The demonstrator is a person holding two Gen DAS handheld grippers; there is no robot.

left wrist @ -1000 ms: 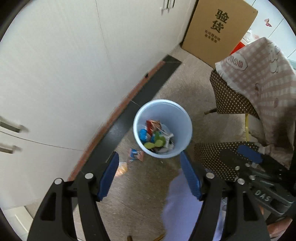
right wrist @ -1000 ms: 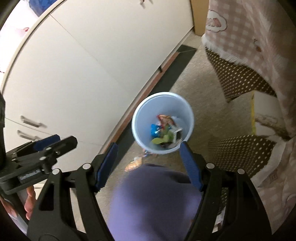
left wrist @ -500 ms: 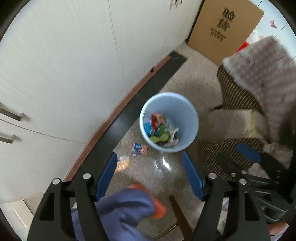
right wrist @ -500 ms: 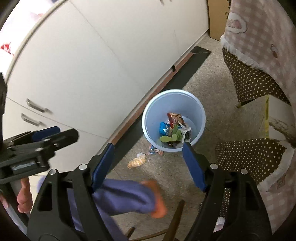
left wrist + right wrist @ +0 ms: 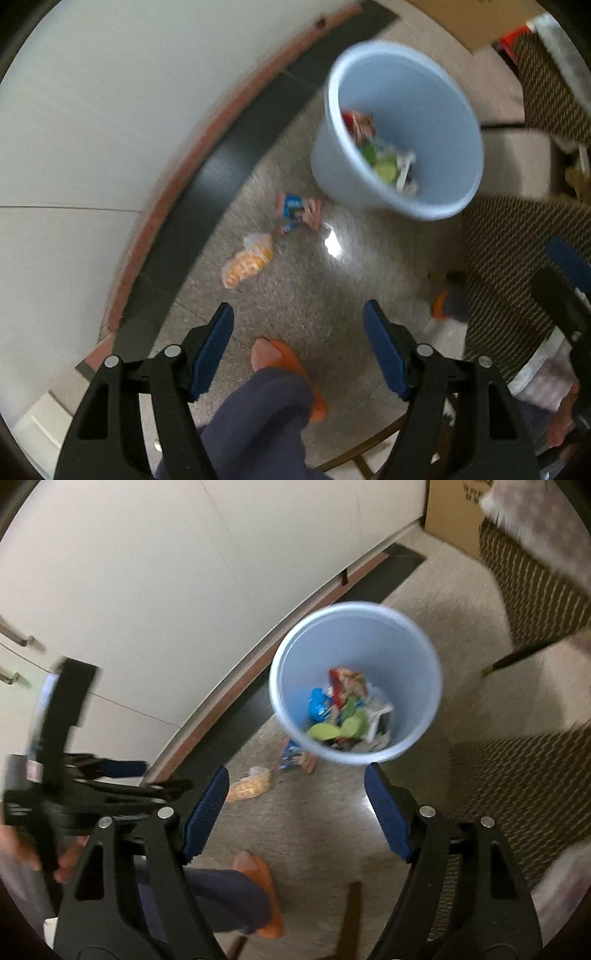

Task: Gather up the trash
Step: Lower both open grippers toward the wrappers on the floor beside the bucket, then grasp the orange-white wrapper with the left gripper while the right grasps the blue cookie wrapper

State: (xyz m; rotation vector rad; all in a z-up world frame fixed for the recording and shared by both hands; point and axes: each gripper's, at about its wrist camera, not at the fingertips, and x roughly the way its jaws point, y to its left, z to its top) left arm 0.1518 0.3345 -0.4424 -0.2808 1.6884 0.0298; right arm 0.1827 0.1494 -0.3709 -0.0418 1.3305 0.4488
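change since a second ago: both cameras are sitting much closer to the floor than in the earlier frames; the bin and the litter are looming larger, and both views are smearing with motion.
meaning for task: judged as the approach phase of a pickup; nothing is being carried yet, and two pieces are lying outside the bin.
cabinet front [image 5: 110, 122]: filling the 9 to 12 o'clock part of the left wrist view, with a dark floor strip [image 5: 236, 158] running along its foot.
orange wrapper [image 5: 248, 260]: lying on the floor at about 11 o'clock from the left gripper, near the strip, apart from the bin.
blue wrapper [image 5: 295, 212]: lying just beside the bin's base, at roughly 12 o'clock from the left gripper.
left gripper [image 5: 297, 349]: fingers standing wide, nothing between them; pointing steeply down at bare floor short of both wrappers.
bin [image 5: 447, 205]: light blue, upright, sitting at 1 o'clock in the left wrist view, already holding mixed trash.
right gripper [image 5: 295, 812]: fingers spread wide and empty; the bin rim is sitting at its 12 o'clock, the orange wrapper at 11 o'clock.
in the way: the person's foot in an orange slipper [image 5: 291, 373] is standing directly under the left fingers; a dotted cloth [image 5: 517, 266] is hanging at 3 o'clock, close to the bin.
risk, as a judgement: the blue wrapper is hugging the bin wall, so closing on it may be nudging the bin; the orange one is looking easier.
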